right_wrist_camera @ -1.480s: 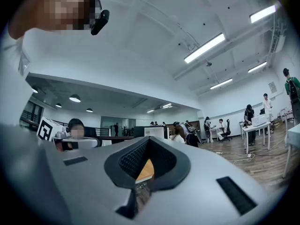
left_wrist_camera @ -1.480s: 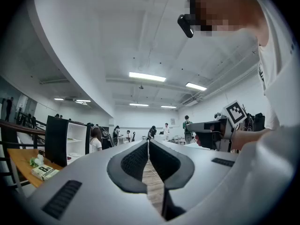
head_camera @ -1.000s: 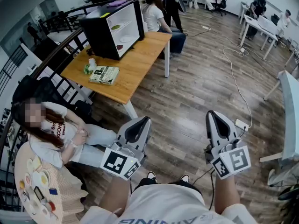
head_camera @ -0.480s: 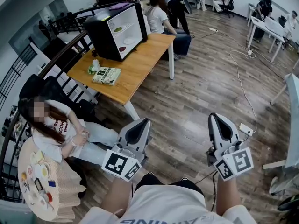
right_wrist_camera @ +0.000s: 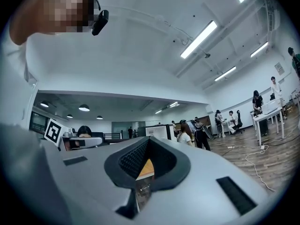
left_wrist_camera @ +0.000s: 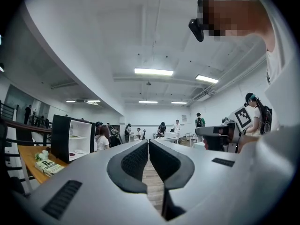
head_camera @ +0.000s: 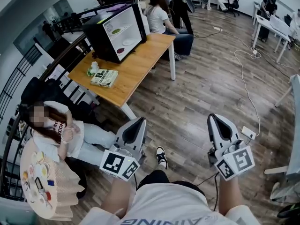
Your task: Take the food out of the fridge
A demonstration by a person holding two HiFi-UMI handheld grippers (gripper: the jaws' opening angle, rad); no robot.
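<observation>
Approach is judged the step in hand: left gripper (head_camera: pixel 139 121) and right gripper (head_camera: pixel 214 117) are pressed together, empty, well apart from the fridge (head_camera: pixel 96 39) on the table (head_camera: pixel 136 74), whose shelved food (head_camera: pixel 116 31) must be neared, jaws then spread.

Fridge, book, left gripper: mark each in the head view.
fridge (head_camera: pixel 99 41), head view, black side wall.
book (head_camera: pixel 104 77), head view, front cover.
left gripper (head_camera: pixel 141 121), head view, closed jaw tips.
</observation>
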